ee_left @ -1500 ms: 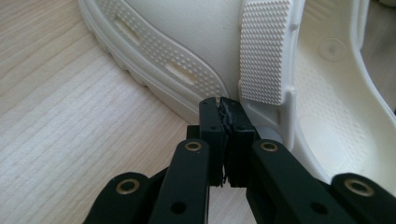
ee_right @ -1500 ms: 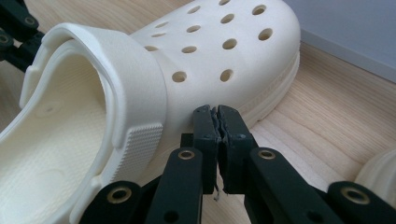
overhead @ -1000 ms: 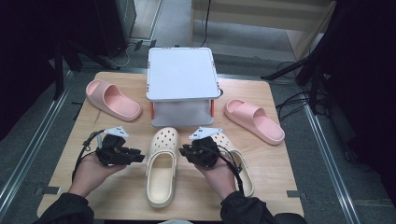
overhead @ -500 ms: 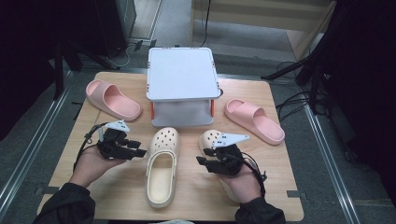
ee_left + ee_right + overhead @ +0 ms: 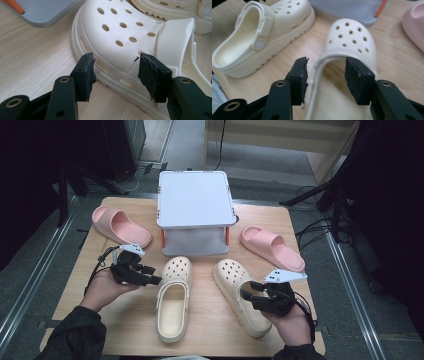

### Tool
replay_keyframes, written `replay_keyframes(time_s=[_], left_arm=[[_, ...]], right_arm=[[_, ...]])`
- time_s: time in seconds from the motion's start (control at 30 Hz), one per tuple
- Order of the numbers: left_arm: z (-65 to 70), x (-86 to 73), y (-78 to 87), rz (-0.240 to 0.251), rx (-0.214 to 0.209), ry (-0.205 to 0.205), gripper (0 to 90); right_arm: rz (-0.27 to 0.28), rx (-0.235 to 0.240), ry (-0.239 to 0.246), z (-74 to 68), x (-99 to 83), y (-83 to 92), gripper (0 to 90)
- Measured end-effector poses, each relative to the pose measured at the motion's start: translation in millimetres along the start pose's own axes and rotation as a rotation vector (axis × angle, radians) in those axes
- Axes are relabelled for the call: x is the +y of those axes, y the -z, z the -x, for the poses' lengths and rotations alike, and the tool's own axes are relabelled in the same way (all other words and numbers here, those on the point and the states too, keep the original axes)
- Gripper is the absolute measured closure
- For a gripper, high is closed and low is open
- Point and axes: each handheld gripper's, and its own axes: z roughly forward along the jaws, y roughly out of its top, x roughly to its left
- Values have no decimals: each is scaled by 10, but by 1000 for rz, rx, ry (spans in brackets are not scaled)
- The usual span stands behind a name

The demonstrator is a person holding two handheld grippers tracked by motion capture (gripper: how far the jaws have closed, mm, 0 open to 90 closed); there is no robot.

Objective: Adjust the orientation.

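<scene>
Your left hand-held gripper (image 5: 116, 72) has just been opening, its jaws wide at the left cream clog (image 5: 130, 37). Your right hand-held gripper (image 5: 325, 77) has likewise been opening, its jaws loosely straddling the right cream clog's (image 5: 349, 37) side wall. No brand or writing is legible on either clog.

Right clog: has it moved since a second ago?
Yes. The right clog slid rightward, away from the left clog and toward the table's right edge; the white box stayed put.
</scene>
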Motion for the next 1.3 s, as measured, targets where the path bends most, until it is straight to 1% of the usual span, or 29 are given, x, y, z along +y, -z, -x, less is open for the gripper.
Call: replay_keyframes(time_s=[0.17,0.27,0.33,0.4,0.47,0.53,0.63,0.73,0.77,0.83,0.87,0.93,0.97,1.03,1.07,1.13,1.27,1.3], left_arm=[[-8,29,-25,-5,-6,1,450],[-17,34,-32,-7,-8,-2,448],[-19,35,-36,-9,-9,-2,446],[-23,33,-37,-15,-7,-8,442],[-19,28,-41,-16,-5,-8,438],[-6,20,-48,-8,-4,2,437],[-3,13,-43,-14,-2,-2,436],[0,5,-43,-14,-2,0,434],[2,2,-47,-14,-3,2,431],[3,-4,-55,-18,-2,3,424],[3,-6,-57,-22,-3,1,424],[8,-12,-53,-25,2,-1,424],[9,-16,-49,-23,2,-3,423],[12,-28,-37,-23,6,-4,424],[12,-28,-37,-23,6,-4,424],[14,-48,-23,-17,11,5,424],[17,-71,-2,-12,12,8,424],[17,-76,1,-13,12,6,424]], right_arm=[[-20,-42,-19,124,-93,73,504],[-38,-65,-23,195,-135,85,483],[-54,-71,-28,229,-156,74,473],[-89,-86,-21,272,-178,25,472],[-107,-87,-17,296,-186,-20,473],[-125,-86,-11,323,-189,-73,472],[-150,-85,-14,364,-191,-161,480],[-169,-76,-17,405,-188,-245,503],[-175,-74,-19,416,-185,-267,523],[-178,-70,-26,427,-176,-297,601],[-177,-72,-41,425,-170,-302,636],[-178,-97,-75,426,-157,-305,712],[-179,-104,-87,428,-152,-297,720],[-178,-102,-98,440,-146,-296,734],[-178,-110,-113,438,-138,-297,740],[-179,-115,-129,430,-110,-300,750],[-163,-118,-165,385,-29,-293,760],[-155,-118,-158,374,-9,-297,762]])
